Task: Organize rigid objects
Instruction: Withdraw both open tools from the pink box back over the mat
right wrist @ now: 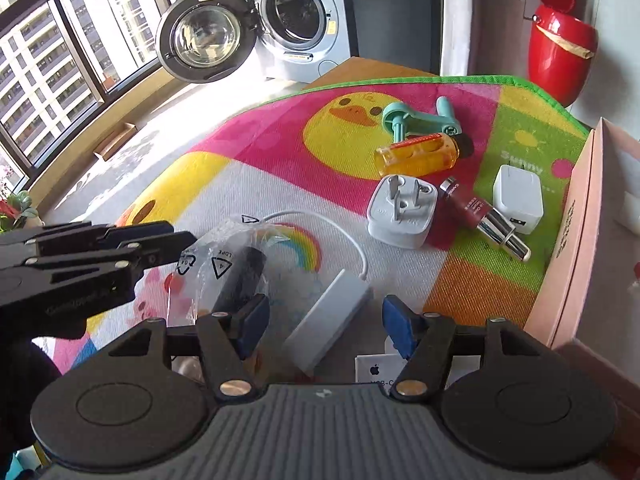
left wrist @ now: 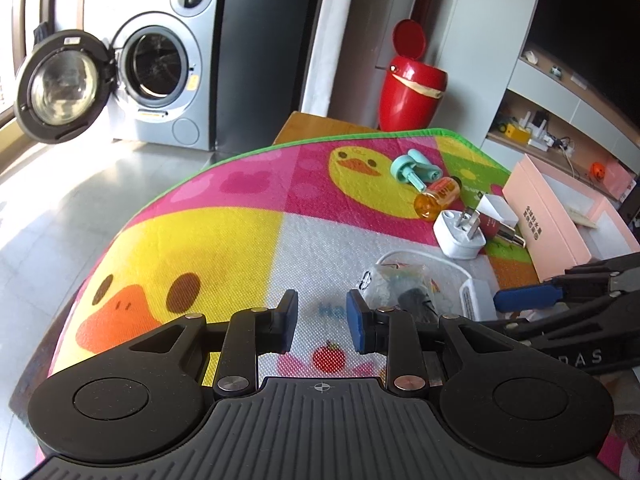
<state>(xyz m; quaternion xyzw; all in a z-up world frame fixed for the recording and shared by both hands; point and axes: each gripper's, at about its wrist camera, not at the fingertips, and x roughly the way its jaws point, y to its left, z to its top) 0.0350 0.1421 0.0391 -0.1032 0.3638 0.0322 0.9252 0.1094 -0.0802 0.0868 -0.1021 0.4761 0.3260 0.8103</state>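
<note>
Small objects lie on a colourful duck mat: a teal crank, an orange bottle, a white plug adapter, a dark red lipstick, a white cube charger, a white cabled adapter and a plastic bag with a black item. My left gripper is open and empty over the mat, left of the bag. My right gripper is open, its fingers astride the white cabled adapter.
A pink box stands open at the mat's right edge. A red bin and a washing machine with its door open stand beyond the table. A white Apple box lies under my right gripper.
</note>
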